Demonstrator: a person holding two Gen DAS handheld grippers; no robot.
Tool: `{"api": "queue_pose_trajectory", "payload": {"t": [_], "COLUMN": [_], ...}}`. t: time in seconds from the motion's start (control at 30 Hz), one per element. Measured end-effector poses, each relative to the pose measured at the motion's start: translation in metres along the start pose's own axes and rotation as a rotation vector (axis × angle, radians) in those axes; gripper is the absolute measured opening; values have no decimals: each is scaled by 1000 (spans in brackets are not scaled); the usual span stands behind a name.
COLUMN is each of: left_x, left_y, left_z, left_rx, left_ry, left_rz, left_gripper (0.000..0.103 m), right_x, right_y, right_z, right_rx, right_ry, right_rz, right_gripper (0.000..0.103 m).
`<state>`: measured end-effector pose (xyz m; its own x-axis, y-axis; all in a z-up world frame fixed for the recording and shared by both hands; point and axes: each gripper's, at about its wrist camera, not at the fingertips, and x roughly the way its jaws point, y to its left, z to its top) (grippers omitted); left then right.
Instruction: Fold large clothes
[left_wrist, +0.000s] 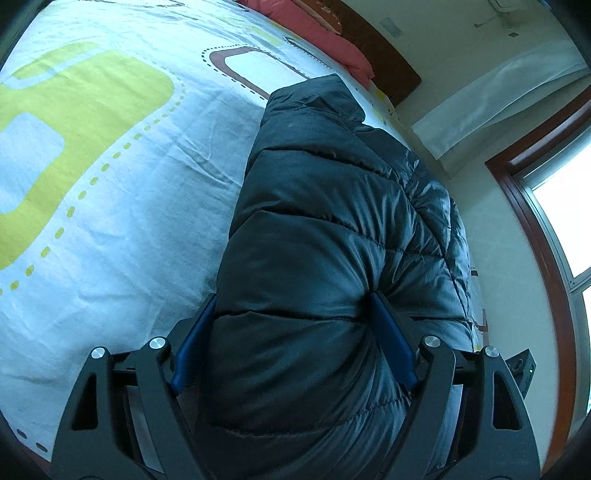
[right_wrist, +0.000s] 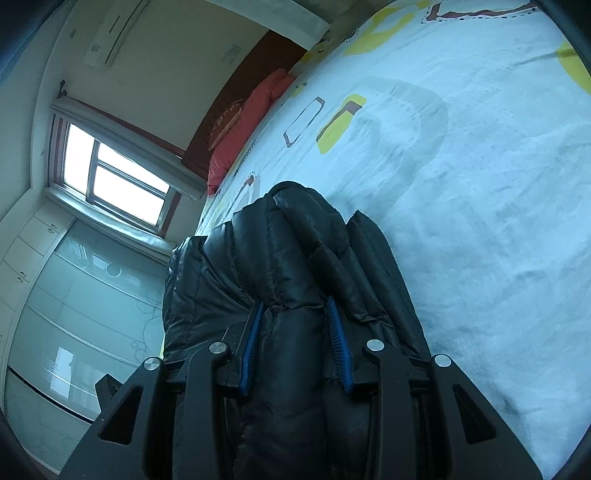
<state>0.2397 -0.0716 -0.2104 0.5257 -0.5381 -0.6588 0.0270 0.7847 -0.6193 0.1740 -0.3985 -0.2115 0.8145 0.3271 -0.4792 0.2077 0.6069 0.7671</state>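
A black quilted puffer jacket (left_wrist: 325, 184) lies folded into a thick bundle along the edge of a bed. In the left wrist view, my left gripper (left_wrist: 295, 295) holds it with jaws set wide, and both blue pads (left_wrist: 391, 339) dent the padded bulk. In the right wrist view the same jacket (right_wrist: 295, 229) shows several stacked layers and a seam edge. My right gripper (right_wrist: 294, 301) pinches a narrower fold of it between its ribbed blue pads (right_wrist: 338, 343). The part of the jacket under both grippers is hidden.
The bedsheet (left_wrist: 110, 184) is pale blue with yellow-green and brown shapes, and spreads beside the jacket (right_wrist: 461, 184). A red pillow (left_wrist: 332, 40) and a dark headboard (left_wrist: 388, 66) lie at the far end. A window (right_wrist: 114, 177) and a glass-fronted wardrobe (right_wrist: 74, 314) stand past the bed's edge.
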Motion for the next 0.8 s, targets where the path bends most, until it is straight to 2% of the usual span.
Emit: {"api": "queue_pose_trajectory", "payload": {"t": [0.43,0.53,0.57,0.63,0.7,0.8], "left_x": [-1,-5,-8,-18,-30,-38], "left_y": [3,9,13,22,28,38], "left_z": [3,7,9,11,10,1], "left_rx": [-21,-57,-75,-122,-148,-154], "left_ry": [14,37,52,63,55,64], "left_rz": [-13,-55,-71,-88,-91,-130], "left_gripper": [82,84,84,86,94,96], "right_x": [-12,-17,-20,-31,-46,-53], "right_y": [3,8,11,21,30,34], "right_z": [-1,1,1,2,-1,-8], "right_rx": [1,7,3,-19,-73,-149], "right_ry": [2,13,16,16,-9,5], "right_rz": [-8,-24,-38,-74,-122,-214], "right_gripper": [34,37,40,51,74,79]}}
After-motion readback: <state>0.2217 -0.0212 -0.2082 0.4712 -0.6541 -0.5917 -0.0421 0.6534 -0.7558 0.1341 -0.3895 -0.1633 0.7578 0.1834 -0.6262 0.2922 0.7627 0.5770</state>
